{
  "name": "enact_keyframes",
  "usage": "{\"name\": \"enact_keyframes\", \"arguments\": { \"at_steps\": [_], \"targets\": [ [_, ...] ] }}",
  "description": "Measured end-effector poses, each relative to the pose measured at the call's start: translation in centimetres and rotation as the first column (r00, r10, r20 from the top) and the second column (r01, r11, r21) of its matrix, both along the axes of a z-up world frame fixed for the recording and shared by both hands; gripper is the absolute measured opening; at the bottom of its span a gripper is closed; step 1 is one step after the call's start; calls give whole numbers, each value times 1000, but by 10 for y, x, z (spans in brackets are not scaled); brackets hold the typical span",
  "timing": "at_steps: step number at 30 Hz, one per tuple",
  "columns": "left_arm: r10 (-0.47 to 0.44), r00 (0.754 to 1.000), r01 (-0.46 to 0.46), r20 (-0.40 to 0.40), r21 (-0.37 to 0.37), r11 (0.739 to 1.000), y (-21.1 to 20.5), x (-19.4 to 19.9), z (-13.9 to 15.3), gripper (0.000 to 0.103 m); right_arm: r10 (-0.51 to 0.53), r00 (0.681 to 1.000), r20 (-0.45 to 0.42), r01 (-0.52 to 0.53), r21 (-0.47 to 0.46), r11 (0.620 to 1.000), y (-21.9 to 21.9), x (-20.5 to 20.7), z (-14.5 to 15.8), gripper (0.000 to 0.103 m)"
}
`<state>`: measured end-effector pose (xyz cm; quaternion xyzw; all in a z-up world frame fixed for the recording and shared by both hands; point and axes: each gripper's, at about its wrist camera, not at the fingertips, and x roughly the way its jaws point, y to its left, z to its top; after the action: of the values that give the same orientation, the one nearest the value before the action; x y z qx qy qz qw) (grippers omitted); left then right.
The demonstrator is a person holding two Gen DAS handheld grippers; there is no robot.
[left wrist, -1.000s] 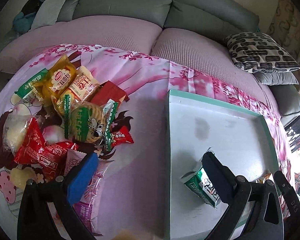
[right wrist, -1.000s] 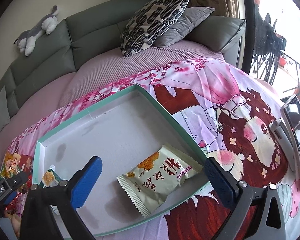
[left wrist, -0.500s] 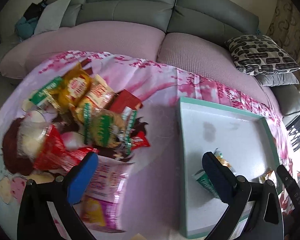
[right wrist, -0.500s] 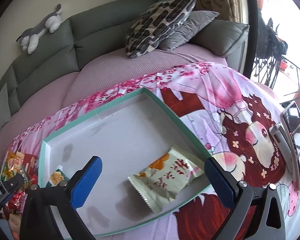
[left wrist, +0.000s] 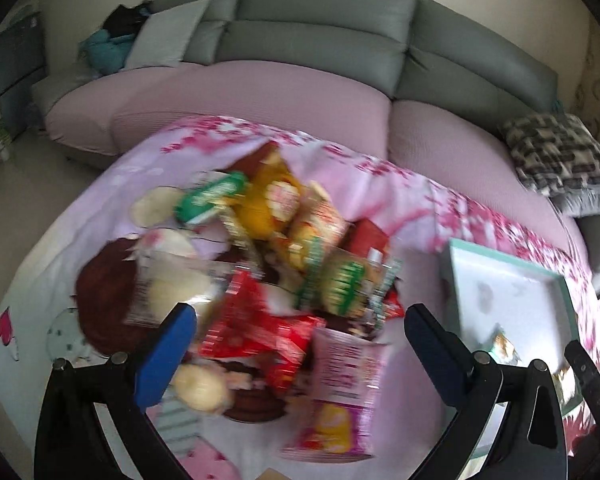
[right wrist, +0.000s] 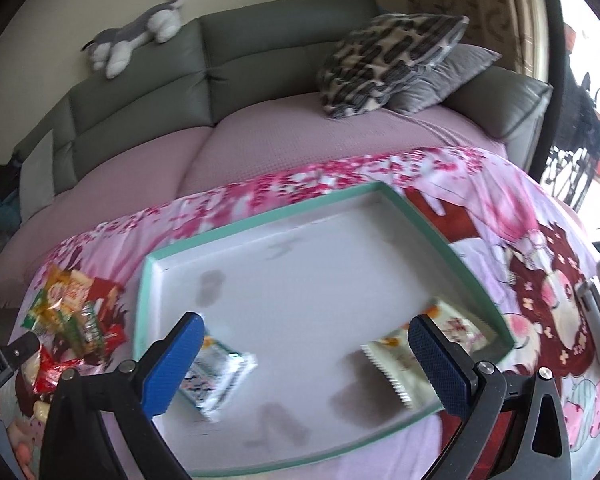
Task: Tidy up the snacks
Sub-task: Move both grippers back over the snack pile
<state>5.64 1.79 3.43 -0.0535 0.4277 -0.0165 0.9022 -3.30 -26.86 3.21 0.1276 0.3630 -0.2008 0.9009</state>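
1. The left gripper (left wrist: 300, 340) is hovering spread and empty over the snack pile (left wrist: 284, 272), which is waiting unsorted.
2. The right gripper (right wrist: 306, 354) is hanging spread and empty above the tray (right wrist: 260, 224), which is holding two packets.

Snack wrappers (left wrist: 260, 328) look like glossy crinkly plastic, the printed sheet (right wrist: 500, 208) is soft matt cloth, tray (right wrist: 300, 288) smooth matt.

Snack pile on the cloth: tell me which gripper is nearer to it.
Left. The left gripper hangs open right over the snack pile, its fingers straddling the packets. The right gripper is open over the tray, off to the pile's side.
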Motion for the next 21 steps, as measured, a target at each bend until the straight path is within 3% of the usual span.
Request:
{"name": "enact_keyframes", "arguments": {
  "at_steps": [5,11,21],
  "targets": [
    [77,997,-77,23,37,996,36,-2,4,103,70,998,8,-70,-5,998,29,12,0,103],
    [160,987,-160,16,21,987,77,-6,3,103,176,984,-3,-176,30,984,67,26,-2,103],
    [140,990,-139,-26,44,989,99,-9,-5,103,327,943,-64,-327,9,945,139,45,-11,103]
  ]
}}
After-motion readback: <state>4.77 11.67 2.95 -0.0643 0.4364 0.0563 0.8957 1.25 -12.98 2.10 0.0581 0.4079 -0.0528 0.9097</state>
